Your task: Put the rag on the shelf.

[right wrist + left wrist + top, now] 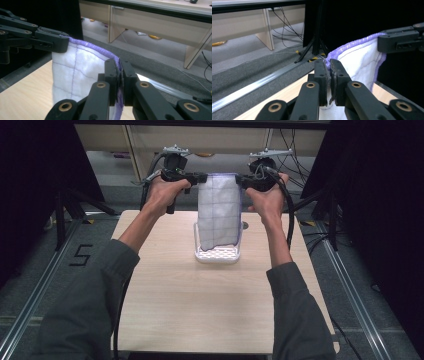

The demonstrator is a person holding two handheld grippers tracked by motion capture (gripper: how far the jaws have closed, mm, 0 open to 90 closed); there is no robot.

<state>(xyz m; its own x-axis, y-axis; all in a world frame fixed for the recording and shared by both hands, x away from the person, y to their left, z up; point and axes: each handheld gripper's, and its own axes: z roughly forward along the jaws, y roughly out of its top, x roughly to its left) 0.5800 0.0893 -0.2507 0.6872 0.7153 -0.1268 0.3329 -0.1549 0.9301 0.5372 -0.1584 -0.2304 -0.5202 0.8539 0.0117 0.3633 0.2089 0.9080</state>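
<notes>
A white quilted cloth point(218, 210) with a purple hem hangs stretched between my two grippers above the far part of the table. My left gripper point(202, 178) is shut on its upper left corner; in the left gripper view the jaws pinch the purple edge point(329, 66). My right gripper point(239, 180) is shut on the upper right corner, and the hem point(119, 66) runs between its jaws in the right gripper view. The cloth's lower end drapes into a white perforated basket point(218, 254) on the table.
The light wooden table point(200, 300) spreads toward me below the basket. Dark tripod legs point(75, 202) stand at the far left and right of the table. Pale shelving point(130, 145) and loose cables point(295, 150) lie beyond the far edge.
</notes>
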